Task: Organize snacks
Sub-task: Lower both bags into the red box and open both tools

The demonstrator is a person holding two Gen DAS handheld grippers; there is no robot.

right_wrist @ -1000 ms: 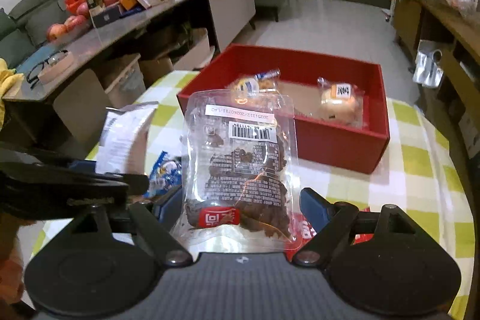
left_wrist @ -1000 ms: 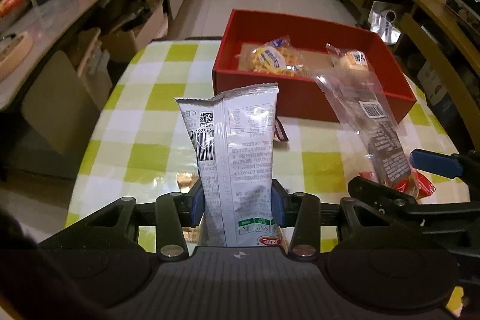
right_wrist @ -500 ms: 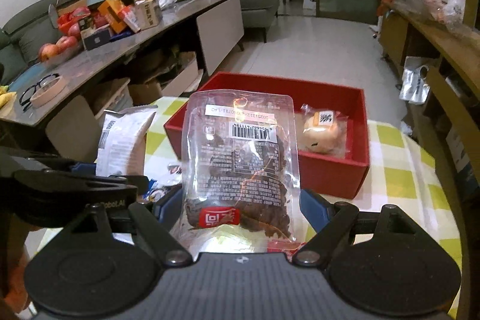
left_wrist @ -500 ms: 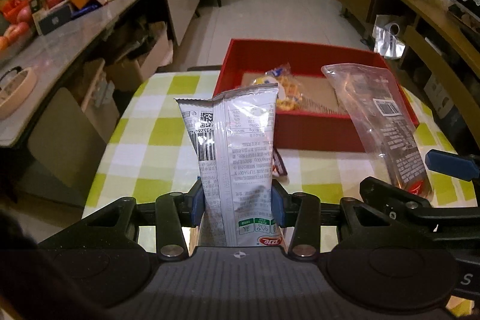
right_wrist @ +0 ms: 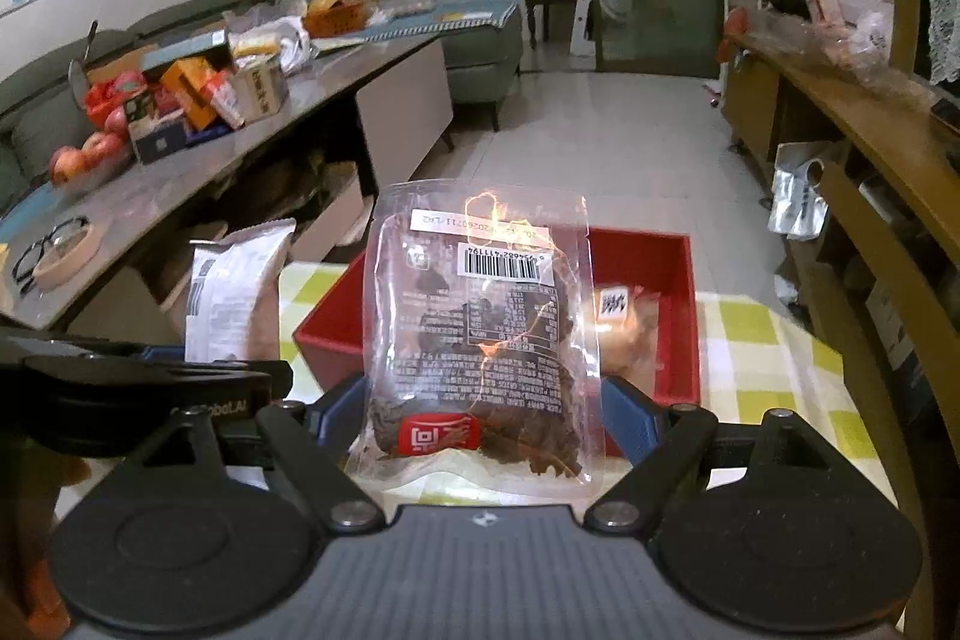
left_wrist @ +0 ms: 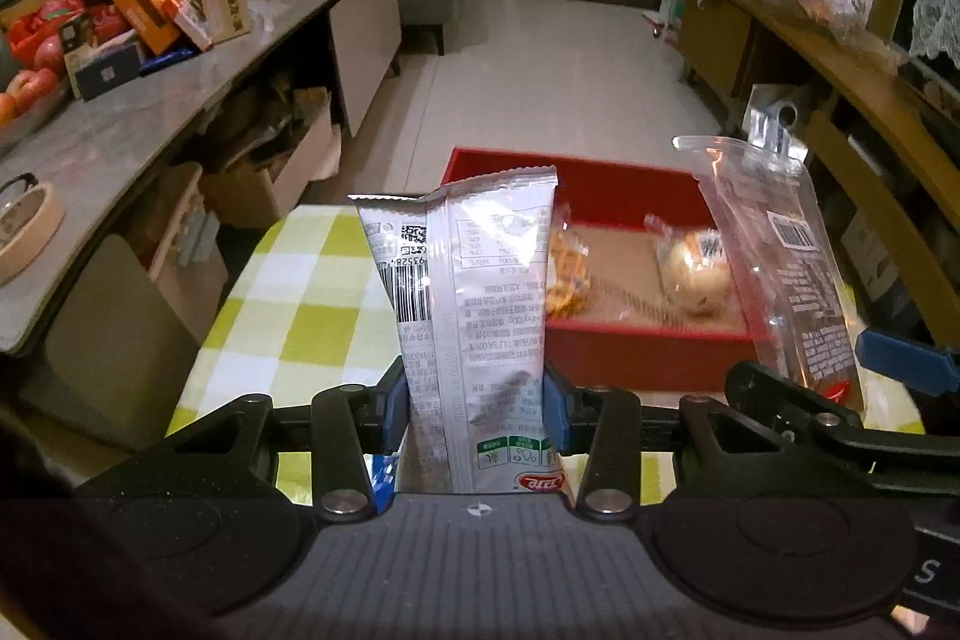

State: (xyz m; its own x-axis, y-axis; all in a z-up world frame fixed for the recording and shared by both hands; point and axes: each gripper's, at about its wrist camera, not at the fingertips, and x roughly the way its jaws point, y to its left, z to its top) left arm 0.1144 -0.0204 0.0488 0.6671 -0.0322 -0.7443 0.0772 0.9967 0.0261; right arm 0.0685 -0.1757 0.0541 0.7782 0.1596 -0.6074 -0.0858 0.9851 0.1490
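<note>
Two handheld grippers were raised side by side above a table covered in a yellow-and-white checked cloth, each carrying a snack. The left gripper was clamped on the lower part of a silver packet, which stood upright with its printed back to the camera. The right gripper pinched a clear bag of dark dried pieces near its bottom edge; the bag stood upright too.

Just beyond both snacks sat a red box on the table, open at the top. It already held a small wrapped bun towards the right and a bag of yellow crackers, partly hidden behind the silver packet.

Both snacks looked ready to go into the box, and several things could go wrong. The clear bag was slippery and held only at its base, so it might flop over or slide out before reaching the box. The two grippers were close together and could knock each other on the way forward. A snack released too early might catch the near wall of the box and fall onto the table, and a hard drop could squash the bun.
</note>
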